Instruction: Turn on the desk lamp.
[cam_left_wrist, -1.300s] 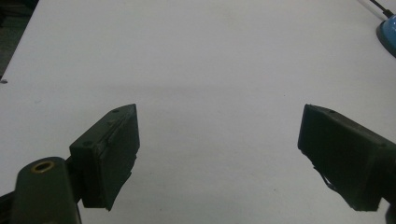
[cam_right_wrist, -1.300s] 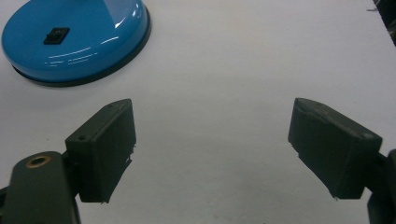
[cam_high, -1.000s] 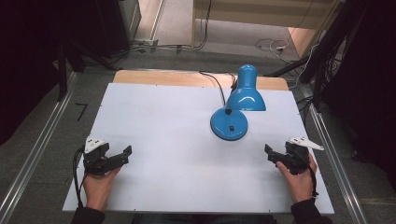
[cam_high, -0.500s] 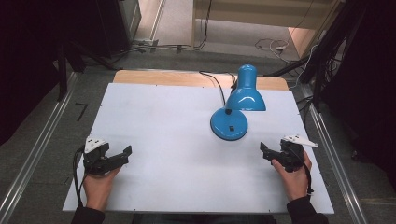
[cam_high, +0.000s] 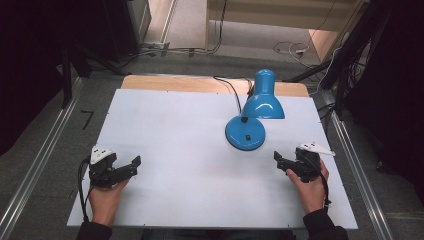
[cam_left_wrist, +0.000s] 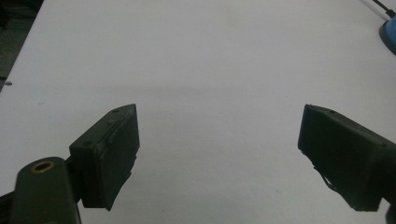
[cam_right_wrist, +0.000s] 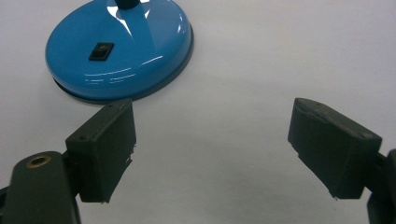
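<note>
While both sets of jaws stand wide apart, holding nothing, the right gripper (cam_high: 281, 161) hovers near the blue lamp's base (cam_high: 245, 133); the left gripper (cam_high: 131, 165) sits well apart from it.

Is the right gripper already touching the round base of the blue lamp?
No, in the right gripper view the open right gripper sits short of the lamp base, with bare white table between them.

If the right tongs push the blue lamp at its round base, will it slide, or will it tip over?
The lamp would probably slide: its base is wide, flat and low on the smooth white table. The glossy surface looks slippery, so the tongs may slip off it. A push high on the shade seems more likely to tip it, and the cord may drag.
</note>
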